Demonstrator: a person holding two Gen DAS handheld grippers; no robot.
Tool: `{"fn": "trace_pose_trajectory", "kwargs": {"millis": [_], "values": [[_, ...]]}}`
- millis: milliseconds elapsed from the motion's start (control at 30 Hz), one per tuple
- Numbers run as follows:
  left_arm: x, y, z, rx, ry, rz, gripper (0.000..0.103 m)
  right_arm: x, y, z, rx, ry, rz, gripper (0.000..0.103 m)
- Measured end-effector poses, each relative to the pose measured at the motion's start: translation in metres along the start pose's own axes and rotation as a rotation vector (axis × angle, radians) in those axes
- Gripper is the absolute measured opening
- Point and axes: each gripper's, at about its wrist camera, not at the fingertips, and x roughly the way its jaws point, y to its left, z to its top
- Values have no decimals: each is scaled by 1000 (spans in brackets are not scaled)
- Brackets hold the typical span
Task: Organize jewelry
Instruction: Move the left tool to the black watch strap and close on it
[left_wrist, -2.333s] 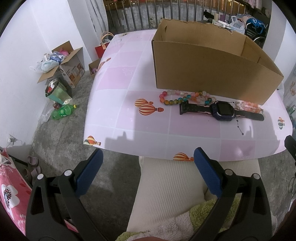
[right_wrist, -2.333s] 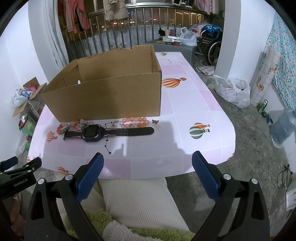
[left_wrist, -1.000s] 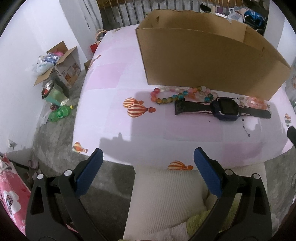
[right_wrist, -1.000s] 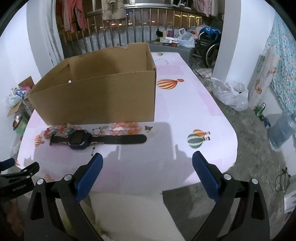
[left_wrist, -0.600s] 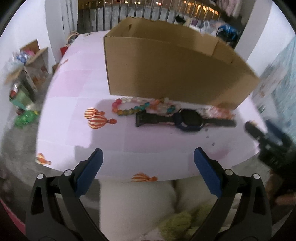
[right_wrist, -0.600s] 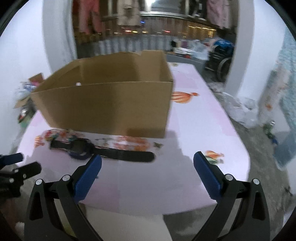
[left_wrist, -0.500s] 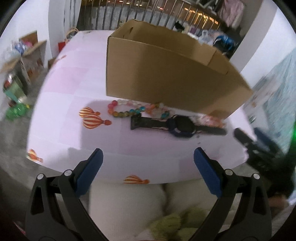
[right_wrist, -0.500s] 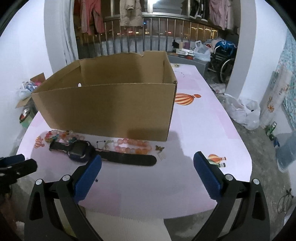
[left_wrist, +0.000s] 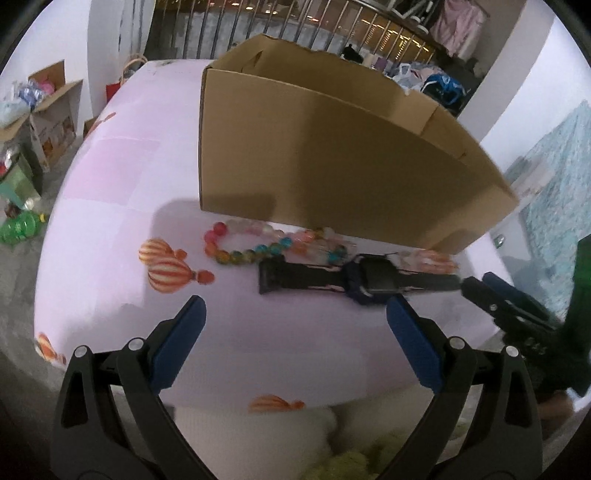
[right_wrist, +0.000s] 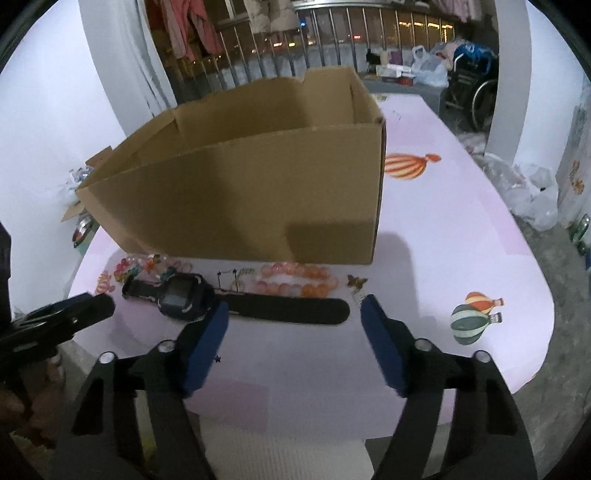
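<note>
Now our left gripper (left_wrist: 293, 308) hangs over the near edge of the pink table (left_wrist: 110, 177), fingers spread wide and holding nothing. At twelve o'clock from it stands the open cardboard box (left_wrist: 332, 147). Just before the box lie the jewelry pieces: a multicoloured bead bracelet (left_wrist: 251, 243) at eleven o'clock, a dark wristwatch (left_wrist: 373, 278) at one o'clock, and a pink bead bracelet (right_wrist: 295, 280) touching the strap's far side. Our right gripper (right_wrist: 293, 308) is likewise spread and empty, its left finger (right_wrist: 207, 343) close over the watch's strap (right_wrist: 291, 310). A thin star-charm chain (right_wrist: 236, 277) seems to lie by the watch, though blur makes that uncertain.
</note>
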Motion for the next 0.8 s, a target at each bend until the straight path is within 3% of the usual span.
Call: {"fn": "trace_pose_trajectory", "kwargs": {"millis": [167, 467, 667, 800], "values": [[14, 3, 6, 15, 21, -17, 52, 3, -1, 0, -9, 17, 21, 57], [31, 5, 18, 37, 50, 47, 35, 14, 1, -2, -24, 48, 33, 46], [36, 2, 23, 57, 56, 95, 20, 18, 3, -3, -27, 59, 35, 44], [35, 3, 24, 53, 54, 98, 18, 19, 1, -3, -30, 58, 34, 44]]}}
